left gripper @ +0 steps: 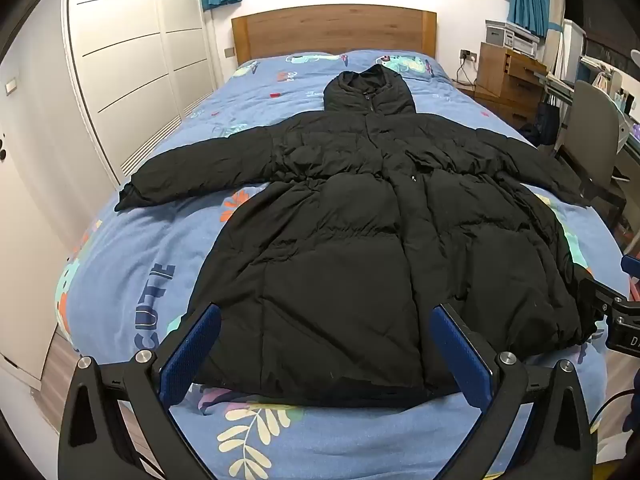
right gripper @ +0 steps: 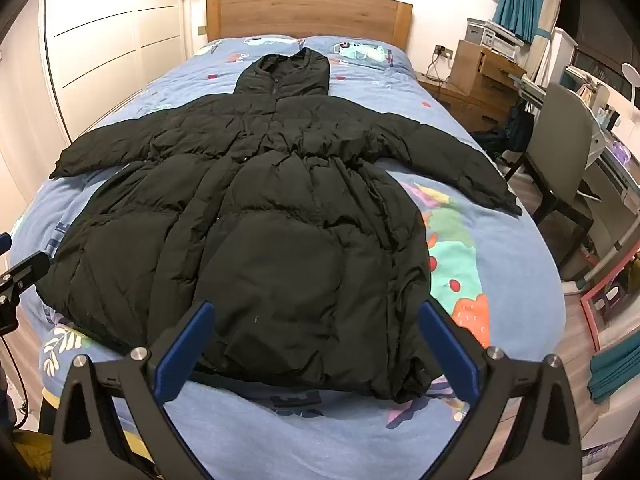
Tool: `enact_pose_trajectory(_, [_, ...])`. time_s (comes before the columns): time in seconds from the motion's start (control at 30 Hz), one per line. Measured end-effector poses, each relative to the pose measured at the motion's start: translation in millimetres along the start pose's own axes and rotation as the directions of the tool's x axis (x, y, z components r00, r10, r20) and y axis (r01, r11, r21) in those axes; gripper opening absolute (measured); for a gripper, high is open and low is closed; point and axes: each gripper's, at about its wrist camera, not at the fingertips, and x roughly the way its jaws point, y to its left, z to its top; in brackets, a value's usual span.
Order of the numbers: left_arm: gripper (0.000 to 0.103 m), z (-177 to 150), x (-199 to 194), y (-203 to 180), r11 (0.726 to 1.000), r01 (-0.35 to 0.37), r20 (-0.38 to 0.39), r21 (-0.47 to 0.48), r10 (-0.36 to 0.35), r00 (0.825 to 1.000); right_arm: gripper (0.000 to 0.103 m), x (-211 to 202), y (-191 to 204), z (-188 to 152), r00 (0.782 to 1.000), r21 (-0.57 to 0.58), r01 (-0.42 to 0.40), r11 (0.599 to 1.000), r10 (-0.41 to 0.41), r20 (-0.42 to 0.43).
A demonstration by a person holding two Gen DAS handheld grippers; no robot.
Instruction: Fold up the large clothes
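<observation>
Black puffer coat (left gripper: 360,240) lies spread across the frame's middle; left gripper (left gripper: 326,316) and right gripper (right gripper: 316,312) both gape wide, holding nothing, at the lower edge.

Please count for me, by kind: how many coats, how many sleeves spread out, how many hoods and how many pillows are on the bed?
Black puffer coat: 1
Spread sleeves: 2, left sleeve, right sleeve
Hood: 1
Pillows: 2, left pillow, right pillow
Total: 6
</observation>
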Motion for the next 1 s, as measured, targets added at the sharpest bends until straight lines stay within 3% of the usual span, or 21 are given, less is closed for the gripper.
enact_pose_trajectory(1.0, [0.102, -0.2, 7.6, -2.7, 1.000, -0.014, -0.014, 0.011, 0.014, 1.000, 0.102, 17.4, -4.8, -2.1, 1.000, 0.011, -0.017, 1.000, 0.017, -0.016])
